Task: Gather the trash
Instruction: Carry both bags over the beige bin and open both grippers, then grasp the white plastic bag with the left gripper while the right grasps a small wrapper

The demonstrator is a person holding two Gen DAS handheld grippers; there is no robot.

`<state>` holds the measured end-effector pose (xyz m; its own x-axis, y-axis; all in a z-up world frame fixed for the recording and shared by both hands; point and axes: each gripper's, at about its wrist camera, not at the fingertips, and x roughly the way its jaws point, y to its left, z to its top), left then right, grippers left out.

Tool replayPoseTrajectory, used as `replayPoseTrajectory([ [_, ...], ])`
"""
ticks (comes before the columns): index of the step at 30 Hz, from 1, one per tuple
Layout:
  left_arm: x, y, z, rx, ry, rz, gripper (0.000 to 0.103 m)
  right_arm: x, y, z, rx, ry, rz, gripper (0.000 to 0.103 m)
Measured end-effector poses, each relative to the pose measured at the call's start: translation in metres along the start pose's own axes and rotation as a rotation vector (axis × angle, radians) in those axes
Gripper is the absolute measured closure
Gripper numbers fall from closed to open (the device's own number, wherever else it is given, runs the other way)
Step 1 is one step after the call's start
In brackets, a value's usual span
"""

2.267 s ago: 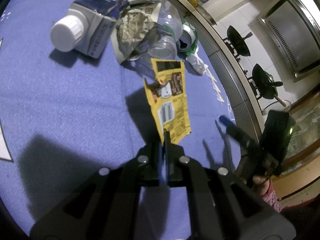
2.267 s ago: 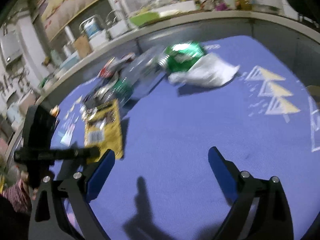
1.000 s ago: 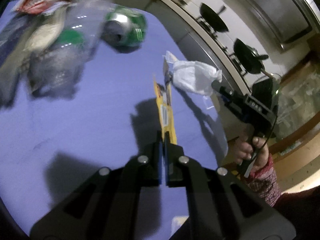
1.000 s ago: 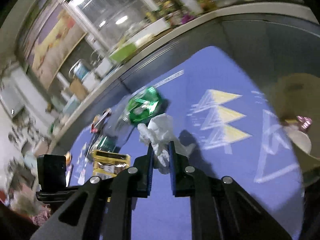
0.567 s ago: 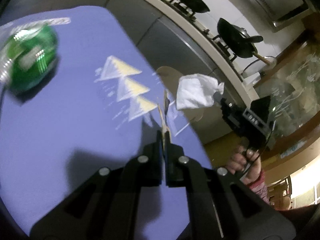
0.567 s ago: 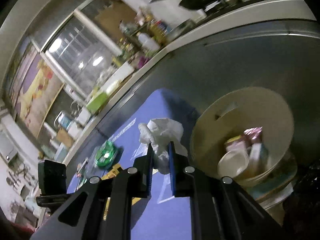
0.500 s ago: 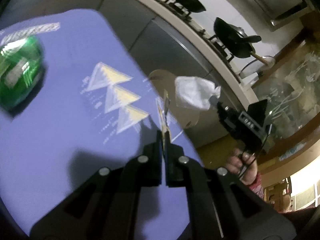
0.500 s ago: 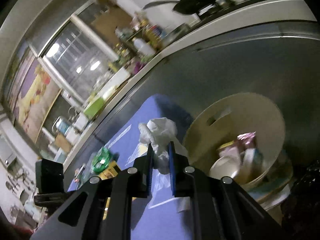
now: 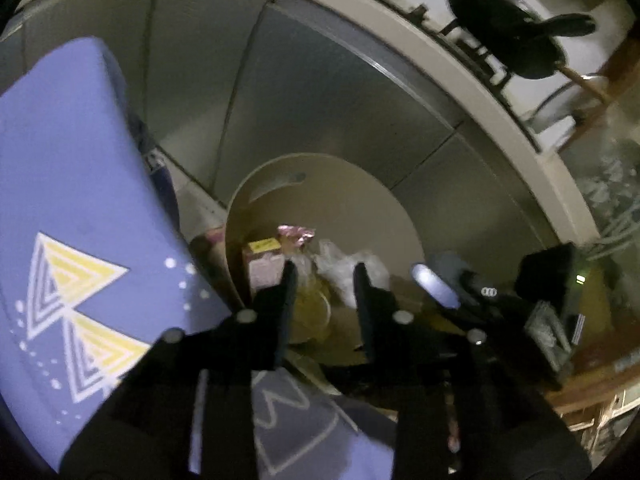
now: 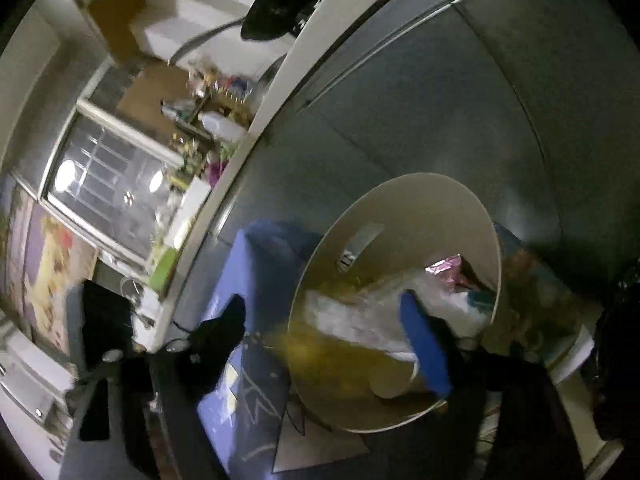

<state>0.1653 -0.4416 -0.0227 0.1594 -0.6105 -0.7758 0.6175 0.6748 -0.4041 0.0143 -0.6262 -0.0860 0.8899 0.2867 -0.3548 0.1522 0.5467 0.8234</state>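
Note:
Both grippers hang over the round beige bin (image 9: 320, 162) beside the purple table (image 9: 72, 200). My left gripper (image 9: 325, 268) is opening, with nothing pressed between its pads. The yellow wrapper (image 9: 308, 306) lies loose below them, inside the bin, next to the white tissue (image 9: 346, 276). In the right wrist view my right gripper (image 10: 320, 300) is opening wide above the bin (image 10: 400, 184). The tissue (image 10: 360, 320) and the yellow wrapper (image 10: 312, 350) show as blurs under it, free of the fingers. The right gripper's body (image 9: 436, 286) appears at the right of the left wrist view.
The bin holds other trash, such as a pink foil wrapper (image 10: 444, 268) and a small box (image 9: 264, 260). Steel cabinet fronts (image 9: 320, 80) stand close behind the bin, under a counter with dark pans (image 9: 512, 40). The table's corner (image 10: 248, 280) adjoins the bin.
Both grippers swung from above the table to over the bin. The left jaws let go of the yellow wrapper and the right jaws let go of the white tissue, and both pieces dropped in.

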Motion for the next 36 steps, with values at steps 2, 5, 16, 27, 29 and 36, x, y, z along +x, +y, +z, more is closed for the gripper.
replayPoseTrajectory([
  [2, 0.000, 0.001, -0.001, -0.014, 0.004, -0.005, 0.073, -0.004, 0.002, 0.000, -0.013, -0.014, 0.002, 0.026],
  [5, -0.016, 0.002, -0.008, -0.006, -0.025, -0.004, 0.070, -0.011, 0.005, -0.002, -0.009, -0.019, 0.015, 0.026],
  [16, -0.136, 0.047, -0.083, 0.001, -0.173, 0.027, 0.069, -0.014, 0.050, -0.030, -0.049, 0.069, 0.103, 0.026],
  [27, -0.330, 0.183, -0.203, -0.249, -0.446, 0.210, 0.069, 0.063, 0.194, -0.121, -0.319, 0.367, 0.261, 0.051],
  [29, -0.361, 0.211, -0.224, -0.323, -0.514, 0.259, 0.069, 0.084, 0.227, -0.146, -0.374, 0.443, 0.286, 0.053],
  [36, -0.390, 0.261, -0.269, -0.463, -0.586, 0.265, 0.069, 0.162, 0.338, -0.213, -0.542, 0.603, 0.340, 0.058],
])
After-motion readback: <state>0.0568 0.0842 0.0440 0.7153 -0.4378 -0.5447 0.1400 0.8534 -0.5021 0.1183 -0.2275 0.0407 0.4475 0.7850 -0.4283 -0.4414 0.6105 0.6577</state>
